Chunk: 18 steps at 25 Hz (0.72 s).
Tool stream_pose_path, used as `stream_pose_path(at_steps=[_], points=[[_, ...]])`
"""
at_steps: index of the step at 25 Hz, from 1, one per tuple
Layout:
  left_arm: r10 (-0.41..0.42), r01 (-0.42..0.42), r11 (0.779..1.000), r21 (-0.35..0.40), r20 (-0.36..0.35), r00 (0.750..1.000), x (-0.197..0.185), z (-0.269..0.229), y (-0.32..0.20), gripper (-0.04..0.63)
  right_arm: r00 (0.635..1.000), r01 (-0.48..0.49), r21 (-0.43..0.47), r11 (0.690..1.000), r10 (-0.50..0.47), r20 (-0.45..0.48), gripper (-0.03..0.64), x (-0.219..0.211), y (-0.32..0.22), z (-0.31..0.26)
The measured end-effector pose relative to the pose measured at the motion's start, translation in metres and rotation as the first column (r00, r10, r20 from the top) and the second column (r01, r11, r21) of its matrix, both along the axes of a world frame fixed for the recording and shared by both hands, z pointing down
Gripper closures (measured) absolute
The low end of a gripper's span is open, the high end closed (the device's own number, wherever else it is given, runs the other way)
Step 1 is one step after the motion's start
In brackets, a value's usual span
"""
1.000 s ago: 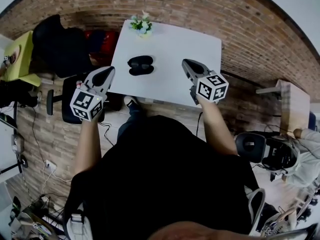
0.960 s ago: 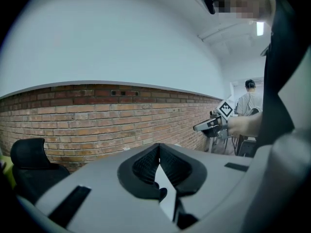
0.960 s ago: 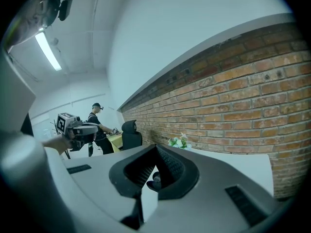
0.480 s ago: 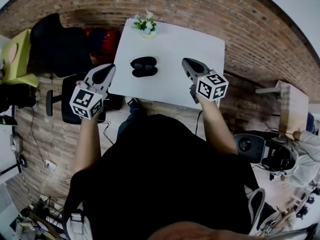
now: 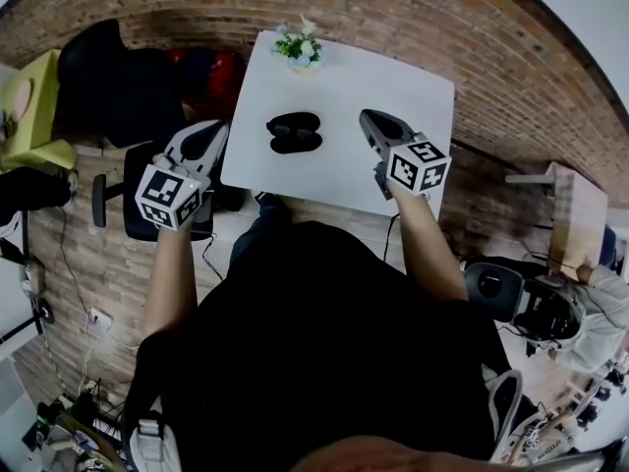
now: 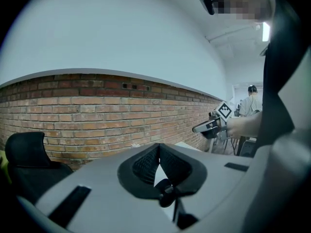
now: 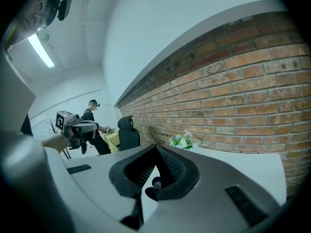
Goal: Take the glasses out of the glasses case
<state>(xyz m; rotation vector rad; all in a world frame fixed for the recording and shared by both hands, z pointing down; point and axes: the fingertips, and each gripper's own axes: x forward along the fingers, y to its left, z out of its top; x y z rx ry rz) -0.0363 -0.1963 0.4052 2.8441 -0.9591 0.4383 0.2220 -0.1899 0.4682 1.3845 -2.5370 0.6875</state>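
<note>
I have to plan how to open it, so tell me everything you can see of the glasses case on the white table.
The glasses case is small, dark and matte-looking. It shows as two rounded oval lobes pressed together, one nearer the person; whether it lies open is too small to tell. It lies flat on the white table, left of the middle and nearer the person than the flowers. Only the table touches it: the left gripper and right gripper hover on either side.

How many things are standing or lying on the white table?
2: a dark glasses case near the middle of the table, and a small flower pot at its far edge. Smaller things may be hidden.
</note>
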Motion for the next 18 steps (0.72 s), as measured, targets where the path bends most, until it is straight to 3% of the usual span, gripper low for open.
stream_pose_path(at_steps=[18], points=[[0.011,-0.01,0.999,-0.049,0.005,1.0,-0.029,0.026,-0.053,0.584,0.999,0.032,-0.069,0.997,-0.035,-0.032,0.601,-0.047,-0.055,0.039]])
